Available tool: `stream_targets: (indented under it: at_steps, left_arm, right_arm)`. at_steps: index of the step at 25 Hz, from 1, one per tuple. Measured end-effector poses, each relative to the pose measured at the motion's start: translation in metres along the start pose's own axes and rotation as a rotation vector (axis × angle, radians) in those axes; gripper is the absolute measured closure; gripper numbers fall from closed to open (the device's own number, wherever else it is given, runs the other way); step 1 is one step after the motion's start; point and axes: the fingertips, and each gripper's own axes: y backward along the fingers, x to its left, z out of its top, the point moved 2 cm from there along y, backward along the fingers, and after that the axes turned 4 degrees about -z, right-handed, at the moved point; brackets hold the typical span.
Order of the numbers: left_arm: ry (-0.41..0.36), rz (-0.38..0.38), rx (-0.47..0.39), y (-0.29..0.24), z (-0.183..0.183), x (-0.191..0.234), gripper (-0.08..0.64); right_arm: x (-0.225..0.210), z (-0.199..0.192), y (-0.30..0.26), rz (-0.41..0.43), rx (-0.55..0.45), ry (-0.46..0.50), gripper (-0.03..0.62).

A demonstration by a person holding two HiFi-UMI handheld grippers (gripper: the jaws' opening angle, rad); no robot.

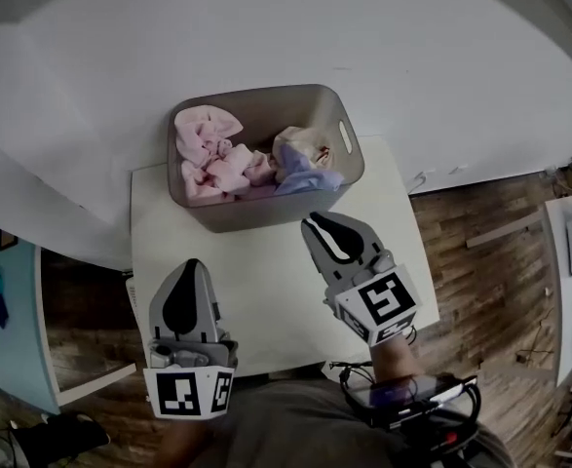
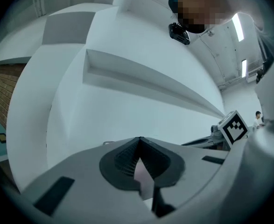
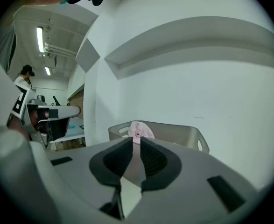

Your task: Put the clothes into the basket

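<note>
- Lower left of the head view: the left tool [image 1: 190,264] has its jaws closed tip to tip with nothing between them. The hand holding it is cut off at the frame's bottom edge.
- Lower centre-right: the right tool [image 1: 311,220] has its jaws barely apart, a thin empty slit, and its tips are just short of the basket.
- The white counter [image 1: 266,300] has its near edge hidden behind the person's body.
- Upper centre, at the counter's far end: the grey basket [image 1: 266,213] holds the clothes [image 1: 229,164], pink at left, blue and cream at right. Its front wall hides their lower layers.
</note>
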Motion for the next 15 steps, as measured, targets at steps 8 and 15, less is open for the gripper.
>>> stream_targets:
  at_steps: [8, 15]
  left_arm:
    - [-0.105, -0.009, 0.018, 0.011, 0.009, -0.053, 0.552]
    - [-0.132, -0.013, 0.0, 0.02, 0.016, -0.085, 0.552]
  right_arm:
    - [0.015, -0.032, 0.06, 0.047, -0.024, -0.055, 0.562]
    - [0.011, -0.02, 0.087, 0.027, -0.119, -0.054, 0.583]
